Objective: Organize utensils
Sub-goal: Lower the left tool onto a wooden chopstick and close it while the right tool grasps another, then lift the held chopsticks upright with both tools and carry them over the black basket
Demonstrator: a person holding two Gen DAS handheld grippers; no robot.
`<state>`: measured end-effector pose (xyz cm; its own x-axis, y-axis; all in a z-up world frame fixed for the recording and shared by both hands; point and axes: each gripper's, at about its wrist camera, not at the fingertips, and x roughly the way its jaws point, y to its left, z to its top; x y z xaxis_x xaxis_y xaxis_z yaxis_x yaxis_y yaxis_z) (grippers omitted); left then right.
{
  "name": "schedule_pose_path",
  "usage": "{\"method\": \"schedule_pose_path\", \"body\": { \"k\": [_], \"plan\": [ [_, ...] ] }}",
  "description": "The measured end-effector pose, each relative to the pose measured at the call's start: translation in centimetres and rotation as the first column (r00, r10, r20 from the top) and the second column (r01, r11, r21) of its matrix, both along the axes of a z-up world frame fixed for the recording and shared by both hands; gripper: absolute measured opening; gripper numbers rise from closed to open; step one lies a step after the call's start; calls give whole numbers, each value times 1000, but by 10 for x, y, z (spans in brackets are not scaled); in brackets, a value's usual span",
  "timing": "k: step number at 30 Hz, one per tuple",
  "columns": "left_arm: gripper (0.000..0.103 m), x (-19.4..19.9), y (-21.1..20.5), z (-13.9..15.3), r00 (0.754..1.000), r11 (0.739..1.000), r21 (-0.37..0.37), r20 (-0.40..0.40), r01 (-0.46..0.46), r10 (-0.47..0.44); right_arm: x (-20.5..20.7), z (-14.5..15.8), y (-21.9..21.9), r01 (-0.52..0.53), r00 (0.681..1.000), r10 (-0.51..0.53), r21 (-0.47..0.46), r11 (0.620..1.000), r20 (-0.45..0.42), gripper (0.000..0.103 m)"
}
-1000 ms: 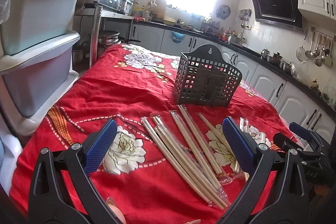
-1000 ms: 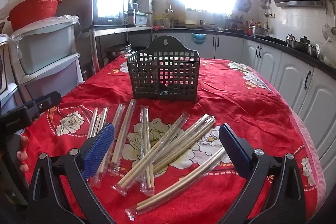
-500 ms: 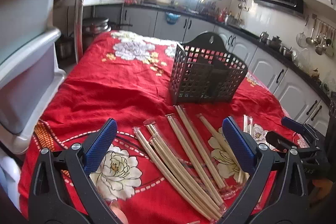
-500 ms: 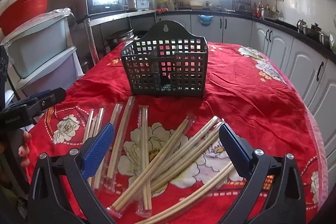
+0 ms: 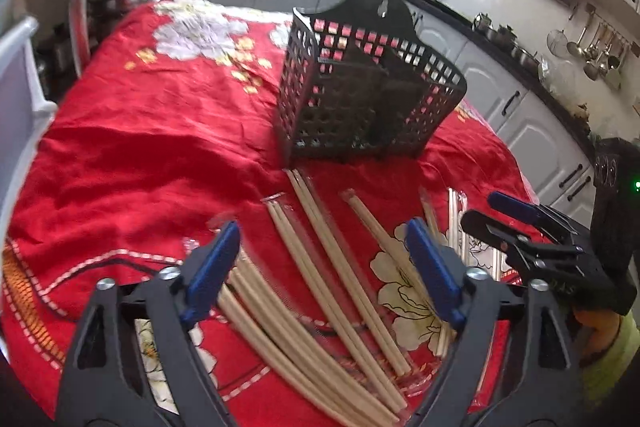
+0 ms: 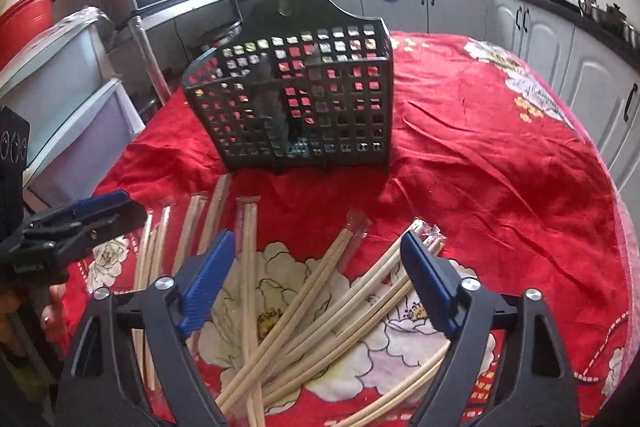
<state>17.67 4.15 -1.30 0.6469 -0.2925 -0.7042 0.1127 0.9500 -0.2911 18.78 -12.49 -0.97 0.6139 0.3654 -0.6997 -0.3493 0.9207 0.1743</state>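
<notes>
**Both hand-held grippers above the chopsticks**

The left hand-held gripper (image 5: 322, 277) and right hand-held gripper (image 6: 318, 283) had just been closing, yet both stood spread, pinching nothing. Wrapped chopsticks (image 6: 288, 311) lay scattered on the red-clothed tabletop (image 5: 152, 155) beneath them. The black perforated utensil basket (image 6: 304, 107) stood upright just beyond the chopsticks

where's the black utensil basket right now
The black utensil basket stands upright on the red tablecloth, centre of both wrist views, just beyond the far tips of the wrapped chopsticks.
</notes>
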Motion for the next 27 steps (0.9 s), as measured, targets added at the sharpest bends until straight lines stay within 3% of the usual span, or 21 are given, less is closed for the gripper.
{"method": "schedule_pose_path", "body": {
  "k": [2, 7, 15, 22, 27],
  "plan": [
    [60, 8, -1, -7, 999, 1000, -18, -35, 9, -10, 5, -3, -1, -1, 1000, 1, 1, 1000, -25, 71],
    [48, 25, 1, -22, 993, 995, -95, -116, 19, -30, 16, -9, 1, -18, 997, 19, 9, 1000, -76, 58],
    [43, 46, 14, -45, 973, 992, -114, -227, -57, 30, 34, -21, 1, -25, 985, 29, 25, 999, -169, 52],
    [40, 61, 15, -49, 971, 993, -102, -237, -61, 35, 58, -39, 1, -1, 959, 11, 35, 999, -282, 47],
    [37, 69, 15, -50, 970, 994, -93, -240, -62, 38, 70, -43, 4, 14, 951, -3, 32, 999, -308, 40]
  ]
}}
